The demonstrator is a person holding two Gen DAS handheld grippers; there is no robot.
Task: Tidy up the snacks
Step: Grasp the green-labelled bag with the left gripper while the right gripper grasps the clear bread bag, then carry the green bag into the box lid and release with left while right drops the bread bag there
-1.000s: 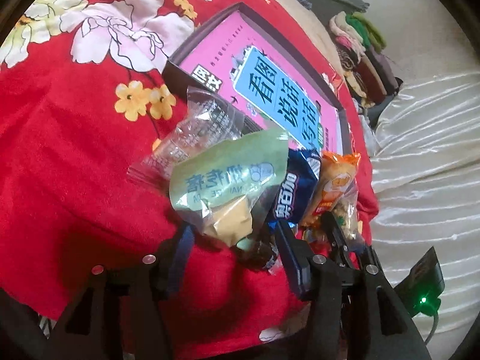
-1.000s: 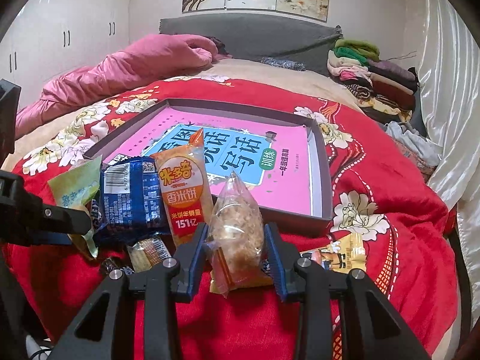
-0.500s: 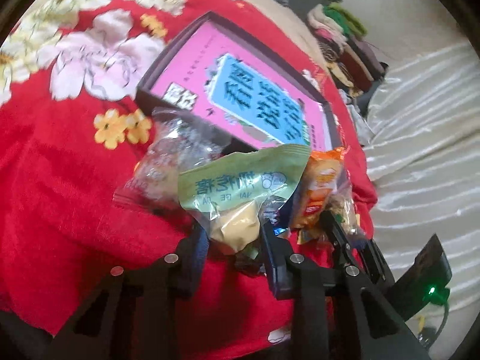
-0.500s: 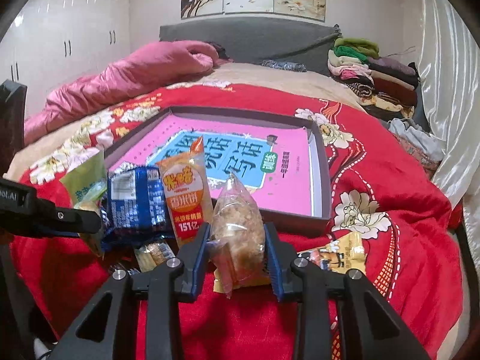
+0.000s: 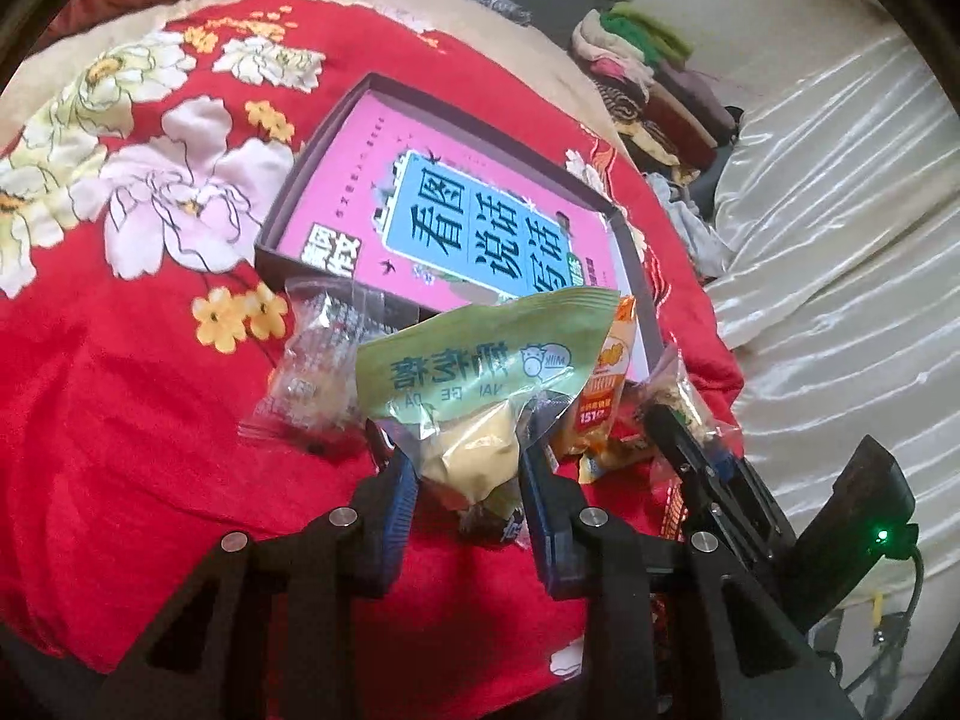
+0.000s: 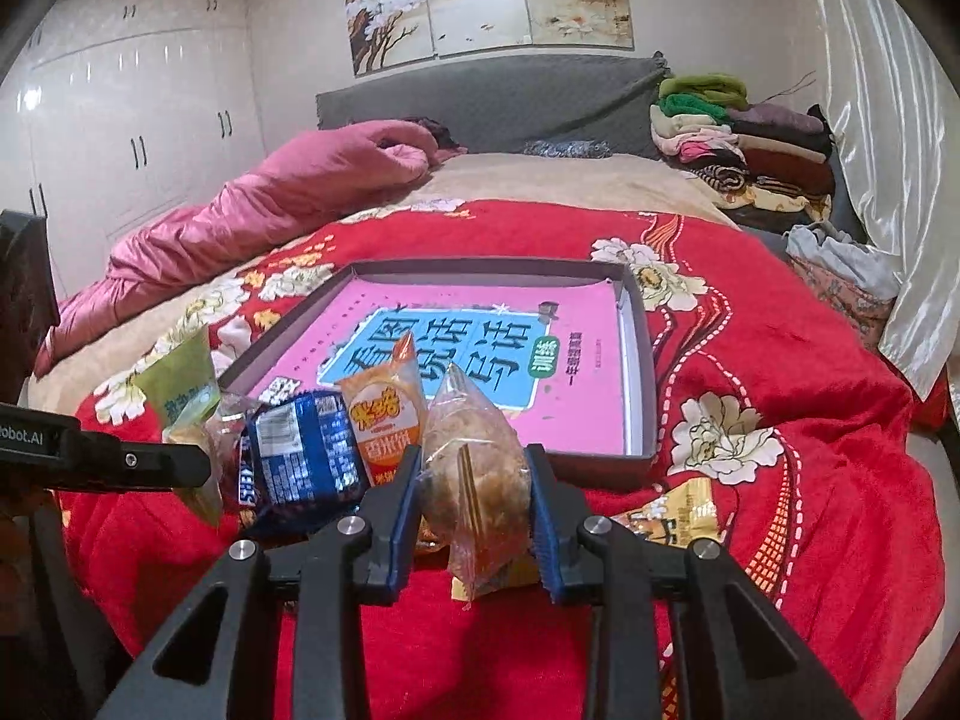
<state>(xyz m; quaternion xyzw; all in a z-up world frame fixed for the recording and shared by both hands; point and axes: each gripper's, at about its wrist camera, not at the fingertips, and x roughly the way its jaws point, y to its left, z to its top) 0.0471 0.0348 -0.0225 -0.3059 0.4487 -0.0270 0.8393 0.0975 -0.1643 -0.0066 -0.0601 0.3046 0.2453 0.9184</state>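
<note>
My left gripper (image 5: 465,456) is shut on a green snack packet (image 5: 480,372) with a yellow cake inside, held above the red bedspread. My right gripper (image 6: 474,486) is shut on a clear packet of brown snack (image 6: 474,462). A shallow grey box (image 6: 636,372) with a pink and blue printed bottom lies just beyond both; it also shows in the left wrist view (image 5: 312,180). On the spread in front of the box lie a blue packet (image 6: 300,456), an orange packet (image 6: 384,414), a clear packet (image 5: 312,360) and a yellow packet (image 6: 678,510).
The red flowered bedspread (image 6: 780,420) covers the bed. A pink quilt (image 6: 252,210) is bunched at the far left. Folded clothes (image 6: 744,144) are stacked at the far right by the grey headboard (image 6: 480,102). A white curtain (image 6: 888,150) hangs on the right.
My left gripper has closed on the green packet and lifted it clear of the pile. My right gripper has risen slightly with the clear brown packet still in it.
</note>
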